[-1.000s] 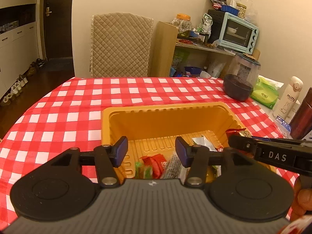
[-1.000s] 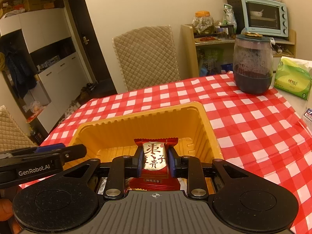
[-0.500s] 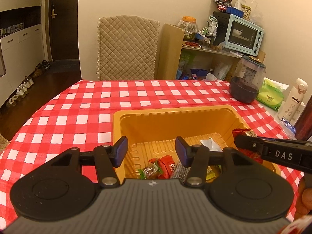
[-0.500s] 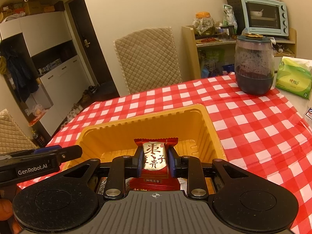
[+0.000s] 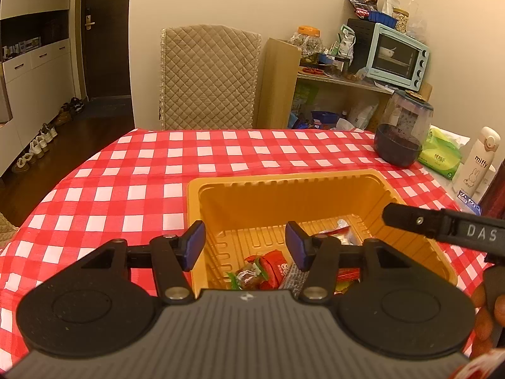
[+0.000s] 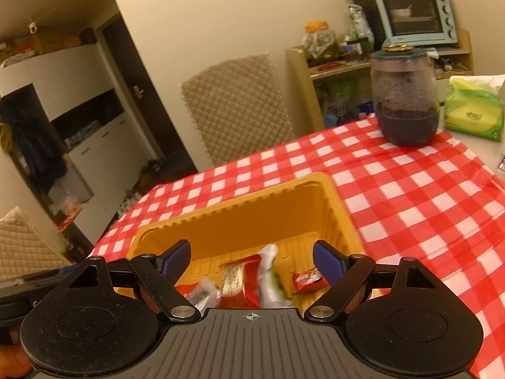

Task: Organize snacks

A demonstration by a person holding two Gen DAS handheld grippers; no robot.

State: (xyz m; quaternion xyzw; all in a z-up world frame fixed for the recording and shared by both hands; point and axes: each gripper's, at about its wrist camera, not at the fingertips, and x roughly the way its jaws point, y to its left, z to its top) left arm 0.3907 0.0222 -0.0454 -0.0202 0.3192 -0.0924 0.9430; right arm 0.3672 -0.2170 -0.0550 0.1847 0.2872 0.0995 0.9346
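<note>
While both grippers are hanging with jaws wide open and holding nothing, the right gripper [image 6: 251, 260] and left gripper [image 5: 245, 245] are waiting above the yellow tray [image 5: 284, 180], where the snacks [image 6: 243, 281] are lying together, near side.

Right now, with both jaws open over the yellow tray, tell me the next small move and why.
Probably lift the right hand-held gripper up and back, clear of the yellow tray. Its jaws are open and empty, and the red snack packet lies loose among the wrappers below. The left hand-held gripper is open and empty too.
</note>
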